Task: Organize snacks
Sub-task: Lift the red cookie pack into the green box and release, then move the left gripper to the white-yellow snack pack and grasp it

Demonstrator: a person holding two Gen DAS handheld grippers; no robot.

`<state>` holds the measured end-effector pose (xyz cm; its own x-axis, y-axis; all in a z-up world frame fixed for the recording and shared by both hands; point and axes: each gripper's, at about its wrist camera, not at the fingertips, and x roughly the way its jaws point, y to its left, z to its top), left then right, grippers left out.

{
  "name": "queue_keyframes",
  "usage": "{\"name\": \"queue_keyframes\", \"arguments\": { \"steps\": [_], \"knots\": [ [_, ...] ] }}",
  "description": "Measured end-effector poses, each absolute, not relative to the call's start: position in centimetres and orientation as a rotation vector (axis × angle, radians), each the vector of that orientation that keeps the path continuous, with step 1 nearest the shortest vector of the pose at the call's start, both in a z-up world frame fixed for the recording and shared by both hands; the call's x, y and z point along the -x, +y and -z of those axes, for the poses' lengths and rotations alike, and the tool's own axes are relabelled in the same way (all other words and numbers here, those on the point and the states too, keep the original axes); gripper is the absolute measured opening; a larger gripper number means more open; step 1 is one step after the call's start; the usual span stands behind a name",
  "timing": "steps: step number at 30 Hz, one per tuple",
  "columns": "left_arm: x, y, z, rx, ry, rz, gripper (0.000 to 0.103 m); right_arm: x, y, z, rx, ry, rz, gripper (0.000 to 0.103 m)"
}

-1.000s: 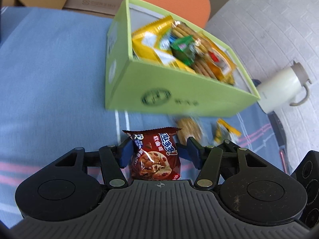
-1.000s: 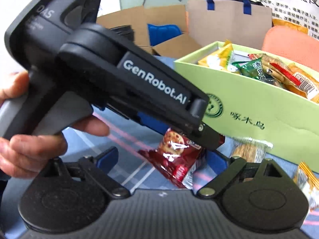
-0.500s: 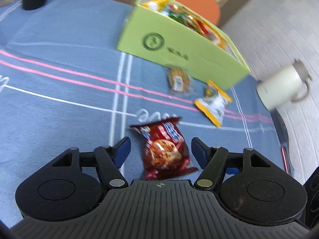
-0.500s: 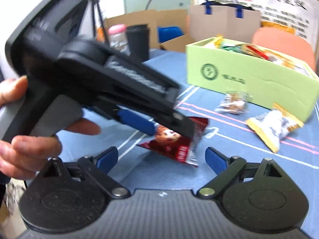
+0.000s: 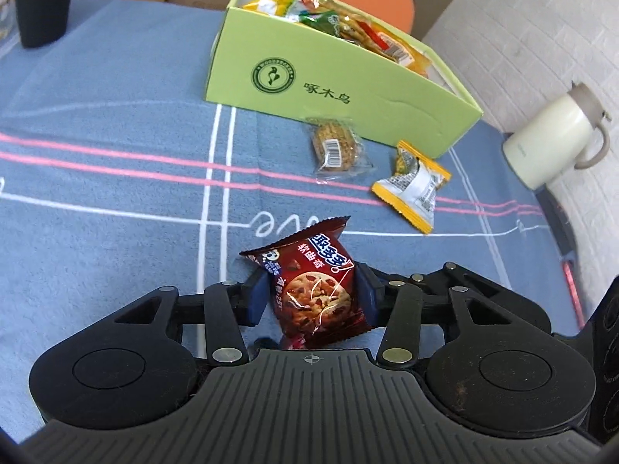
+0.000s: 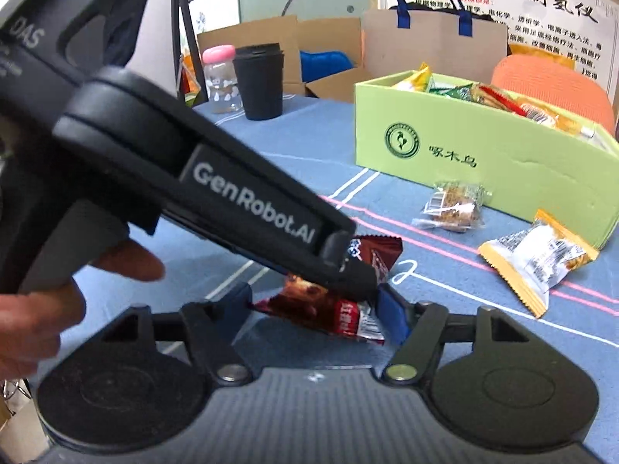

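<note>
A dark red cookie packet (image 5: 313,290) sits tilted between the blue pads of my left gripper (image 5: 312,295), whose jaws are closing and press on its two sides. In the right wrist view the left gripper's black housing (image 6: 232,193) crosses the picture. The packet's lower part (image 6: 317,305) lies between the pads of my right gripper (image 6: 315,307), also closing, which touch its ends. Behind stands the green snack box (image 5: 348,89) (image 6: 483,162), filled with several packets. In front of it lie a round biscuit pack (image 5: 334,147) (image 6: 452,208) and a yellow-edged packet (image 5: 416,185) (image 6: 537,259).
A blue striped tablecloth (image 5: 96,154) covers the table. A black cup (image 6: 259,81) and a pink-lidded bottle (image 6: 220,77) stand at the far left. A cream kettle (image 5: 553,147) sits on the floor to the right, an orange chair (image 6: 553,85) behind the box. A hand (image 6: 58,290) holds the left gripper.
Both grippers drew back from the green box. The left jaws opened, the cookie packet lay loose between them, and now they have closed on it again. The right jaws narrowed around it.
</note>
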<state>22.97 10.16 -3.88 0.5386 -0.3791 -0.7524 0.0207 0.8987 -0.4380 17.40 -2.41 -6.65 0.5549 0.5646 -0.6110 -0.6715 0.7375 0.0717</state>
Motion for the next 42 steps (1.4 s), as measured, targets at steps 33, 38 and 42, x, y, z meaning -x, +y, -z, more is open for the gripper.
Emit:
{"name": "queue_keyframes", "arguments": {
  "steps": [33,38,42],
  "knots": [
    [-45.6,3.6,-6.9,0.335,0.750,0.353,0.062,-34.9,-14.1,-2.8,0.168,0.441,-0.444,0.092],
    [-37.8,6.6,-6.4,0.383,0.712,0.376,0.065,-28.7,-16.2,-1.4,0.117,0.437,-0.457,0.092],
    [-33.0,7.0,-3.9,0.397,0.745,0.392,0.065,-25.0,-15.4,1.6,0.088,0.529,-0.490,0.092]
  ]
}}
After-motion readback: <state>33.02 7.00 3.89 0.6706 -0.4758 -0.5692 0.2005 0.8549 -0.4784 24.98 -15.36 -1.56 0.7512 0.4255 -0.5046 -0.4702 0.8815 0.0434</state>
